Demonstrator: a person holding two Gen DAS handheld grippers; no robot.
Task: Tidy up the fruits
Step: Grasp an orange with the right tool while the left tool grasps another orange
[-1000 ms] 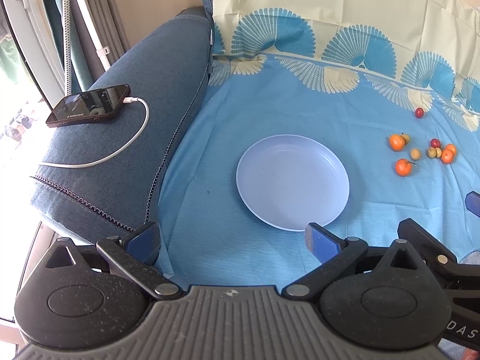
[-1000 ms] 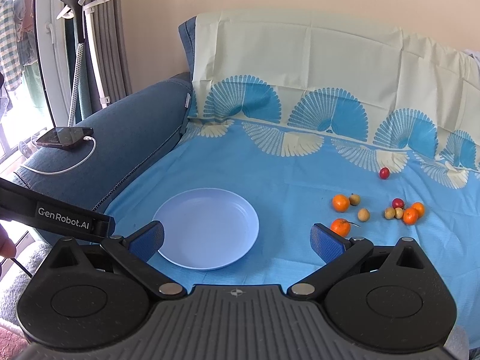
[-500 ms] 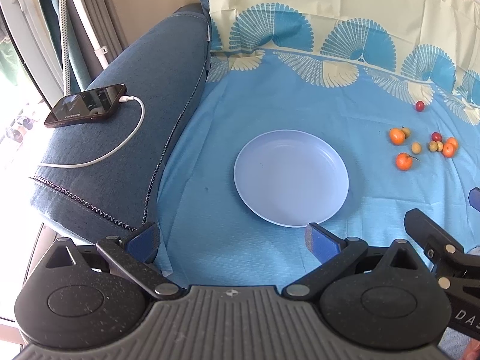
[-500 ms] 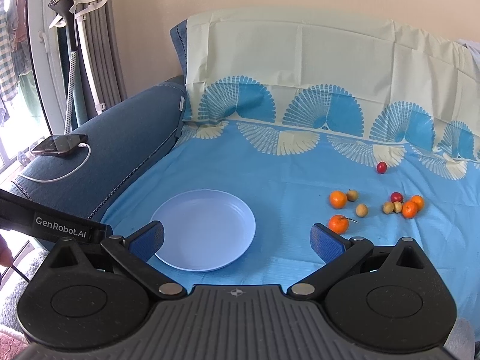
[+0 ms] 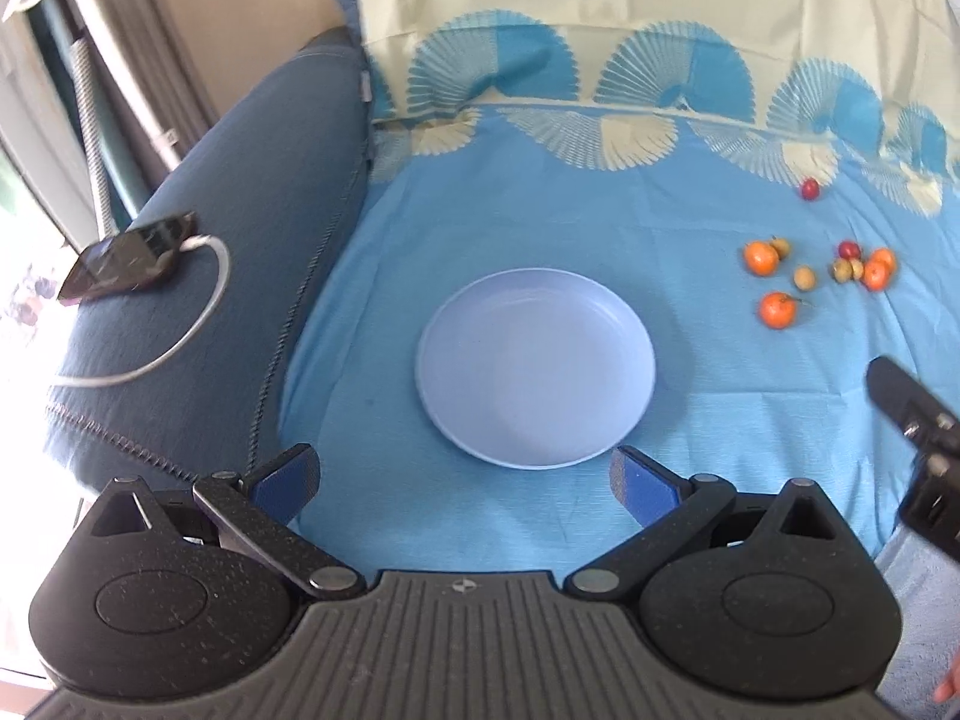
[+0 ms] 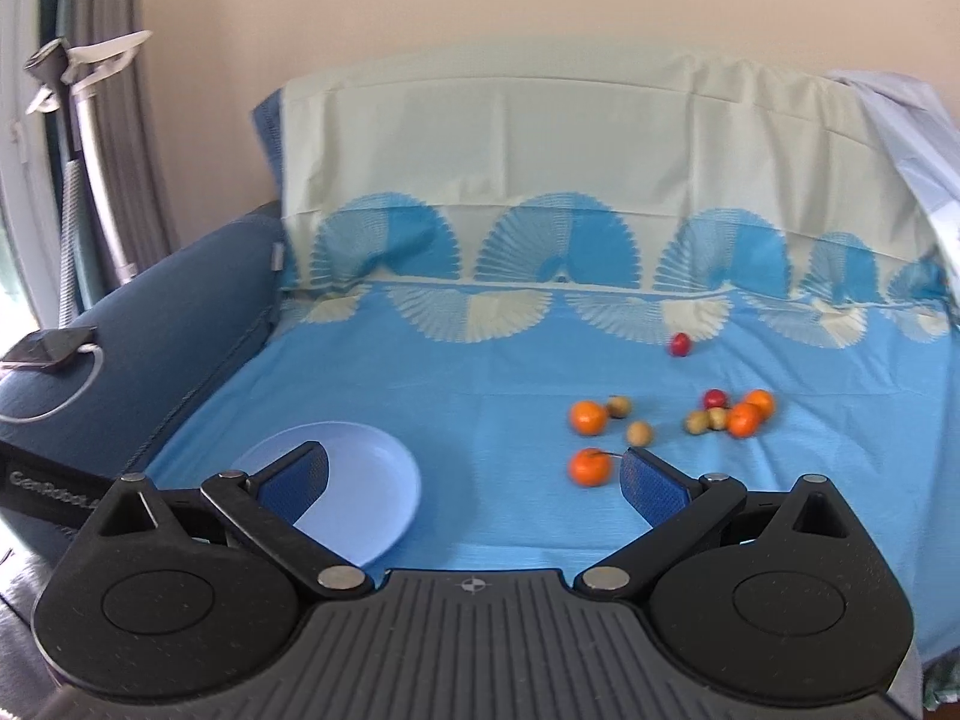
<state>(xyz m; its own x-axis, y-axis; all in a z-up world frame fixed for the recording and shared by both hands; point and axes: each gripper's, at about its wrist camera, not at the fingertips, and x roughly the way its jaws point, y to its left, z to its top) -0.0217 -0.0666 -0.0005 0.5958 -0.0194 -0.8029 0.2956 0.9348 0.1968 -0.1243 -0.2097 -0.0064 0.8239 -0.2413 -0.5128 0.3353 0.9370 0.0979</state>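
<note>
An empty pale blue plate point(image 5: 536, 367) lies on the blue sofa cover; it also shows in the right wrist view point(image 6: 366, 480). Several small fruits lie to its right: orange ones point(image 5: 777, 309) point(image 6: 589, 467), small tan ones point(image 6: 639, 433) and red ones point(image 6: 680, 344). My left gripper point(image 5: 463, 480) is open and empty, just in front of the plate. My right gripper point(image 6: 474, 477) is open and empty, held above the cover between the plate and the nearest orange fruit. Its body shows at the right edge of the left wrist view point(image 5: 918, 420).
A phone point(image 5: 129, 255) on a white cable lies on the dark blue sofa armrest point(image 5: 252, 228) at the left. The cream and blue cloth point(image 6: 540, 180) covers the sofa back. A stand point(image 6: 78, 120) and curtains are at the far left.
Both grippers have pulled back and tilted up. The right gripper has swung right, so the fruits sit nearer its centre and the plate sits behind its left finger. Nothing was grasped.
</note>
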